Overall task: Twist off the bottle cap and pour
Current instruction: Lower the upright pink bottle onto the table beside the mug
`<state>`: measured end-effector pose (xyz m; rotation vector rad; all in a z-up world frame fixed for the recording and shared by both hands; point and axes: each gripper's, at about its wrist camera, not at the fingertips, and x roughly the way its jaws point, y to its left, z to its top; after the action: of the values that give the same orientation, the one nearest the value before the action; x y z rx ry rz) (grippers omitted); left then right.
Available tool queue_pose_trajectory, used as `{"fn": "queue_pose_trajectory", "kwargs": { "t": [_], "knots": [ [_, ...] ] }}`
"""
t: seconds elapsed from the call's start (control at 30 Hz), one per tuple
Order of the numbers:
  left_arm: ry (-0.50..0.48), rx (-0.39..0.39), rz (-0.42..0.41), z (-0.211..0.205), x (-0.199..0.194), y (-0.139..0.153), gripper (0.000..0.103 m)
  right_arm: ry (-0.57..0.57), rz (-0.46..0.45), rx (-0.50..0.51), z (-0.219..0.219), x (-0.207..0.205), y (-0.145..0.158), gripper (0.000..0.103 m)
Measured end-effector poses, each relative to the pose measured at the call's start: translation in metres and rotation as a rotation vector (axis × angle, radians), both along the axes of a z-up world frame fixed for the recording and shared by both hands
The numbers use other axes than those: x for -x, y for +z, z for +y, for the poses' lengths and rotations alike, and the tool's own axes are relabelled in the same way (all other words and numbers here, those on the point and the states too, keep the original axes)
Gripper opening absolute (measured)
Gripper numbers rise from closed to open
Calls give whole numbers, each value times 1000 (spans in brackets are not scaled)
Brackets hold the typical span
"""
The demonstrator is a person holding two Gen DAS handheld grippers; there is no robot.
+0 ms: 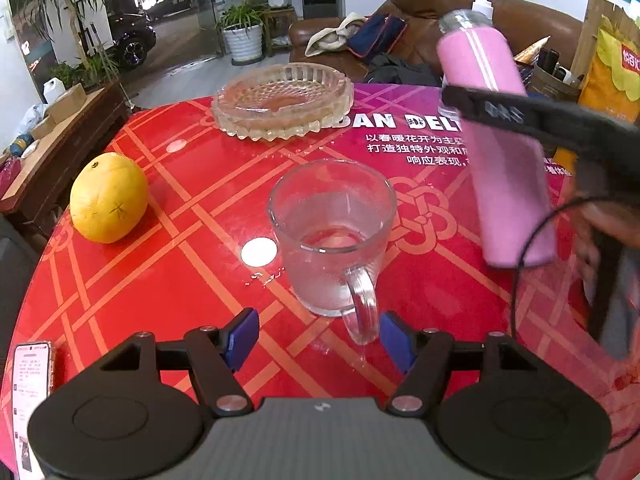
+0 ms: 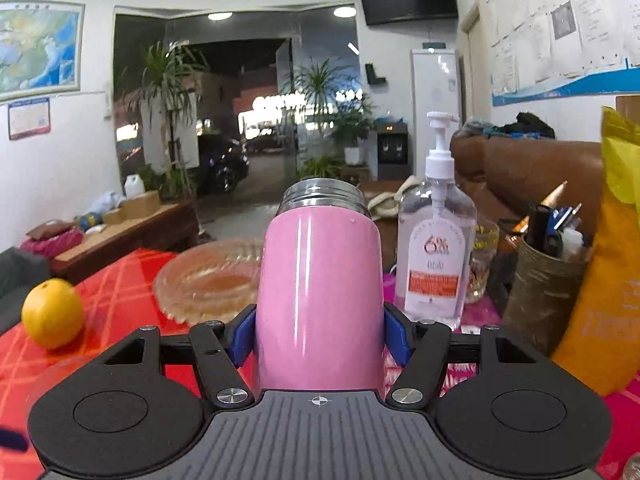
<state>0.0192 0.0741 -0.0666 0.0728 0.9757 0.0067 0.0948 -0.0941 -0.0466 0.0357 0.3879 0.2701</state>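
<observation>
A pink bottle (image 2: 320, 288) with a bare steel threaded neck and no cap sits between the blue pads of my right gripper (image 2: 320, 336), which is shut on its body. In the left wrist view the same pink bottle (image 1: 500, 152) hangs tilted above the table, right of a clear glass mug (image 1: 332, 232), with a black finger (image 1: 540, 120) across it. The mug stands upright on the red table (image 1: 160, 280), its handle toward me. My left gripper (image 1: 318, 340) is open; the handle lies between its pads, untouched. No cap is in view.
An orange (image 1: 108, 198) lies left of the mug. A cut-glass ashtray (image 1: 282, 100) stands behind it. A phone (image 1: 32, 400) lies at the near left edge. A pump bottle (image 2: 436, 248), a pen holder (image 2: 544, 280) and a yellow bag (image 2: 608, 280) crowd the table's right side.
</observation>
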Motion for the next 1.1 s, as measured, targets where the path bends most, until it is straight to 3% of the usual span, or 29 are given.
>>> {"fn": "queue_pose_trajectory", "kwargs": {
  "t": [0.23,0.53,0.6,0.9,1.1],
  "knots": [
    [-7,-31,4,-3,9,1,69,16,-63,-15,5,14,3,64],
    [-17,-12,-6,-8,6,2,69,53,25,32,-11,58,-10,64],
    [-23,-9,-4,-10,6,2,69,41,36,19,-11,53,-7,64],
    [-20,-41,1,-6,11,3,69,-18,-89,-16,7,-1,7,64],
    [3,-47,8,3,17,2,69,23,-103,8,7,19,4,64]
  ]
}}
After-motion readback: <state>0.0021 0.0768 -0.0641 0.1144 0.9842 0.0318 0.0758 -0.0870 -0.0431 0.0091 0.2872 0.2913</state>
